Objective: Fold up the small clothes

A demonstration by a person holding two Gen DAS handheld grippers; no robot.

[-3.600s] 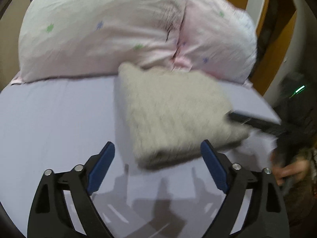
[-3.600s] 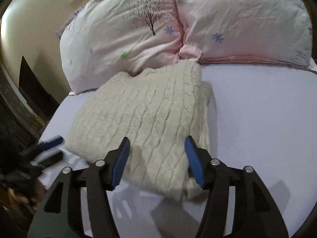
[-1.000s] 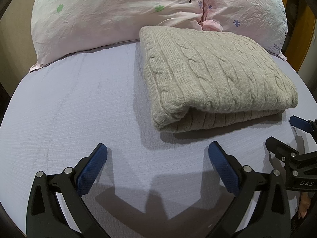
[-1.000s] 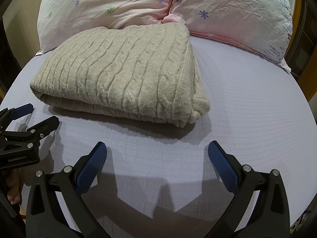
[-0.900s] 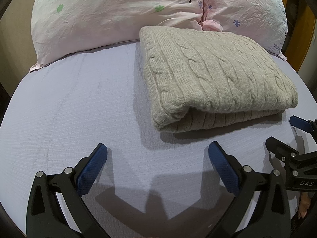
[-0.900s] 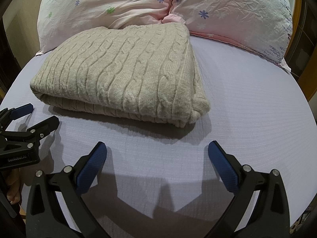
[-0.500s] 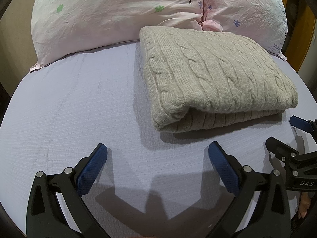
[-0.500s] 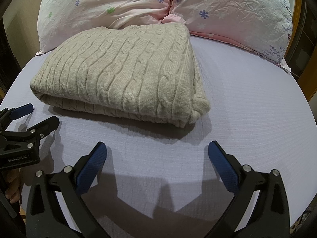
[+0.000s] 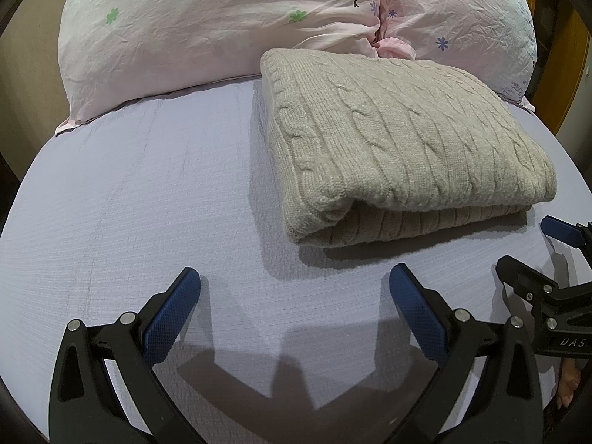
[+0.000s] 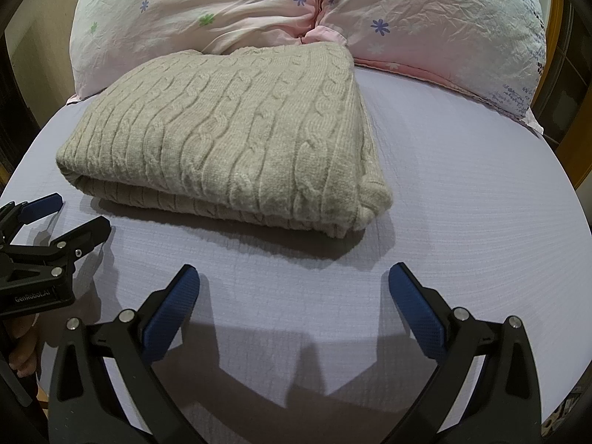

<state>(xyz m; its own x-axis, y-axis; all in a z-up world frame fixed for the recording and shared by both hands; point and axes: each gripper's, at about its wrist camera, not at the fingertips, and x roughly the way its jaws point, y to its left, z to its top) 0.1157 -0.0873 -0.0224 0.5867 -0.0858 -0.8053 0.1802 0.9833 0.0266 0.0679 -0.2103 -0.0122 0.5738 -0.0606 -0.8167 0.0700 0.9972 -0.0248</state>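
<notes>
A beige cable-knit sweater lies folded into a thick rectangle on the lavender bed sheet, its far edge against the pillows. It also shows in the right wrist view. My left gripper is open and empty, low over the sheet in front of the sweater's left corner. My right gripper is open and empty, in front of the sweater's right corner. Each gripper shows at the edge of the other's view: the right gripper and the left gripper.
Two pink floral pillows lean at the head of the bed behind the sweater. Wooden furniture stands past the bed's right edge. Bare sheet lies on both sides of the sweater.
Since 3.6 s ago both grippers have pulled back from the sweater and opened wide. Over the last second nothing has moved.
</notes>
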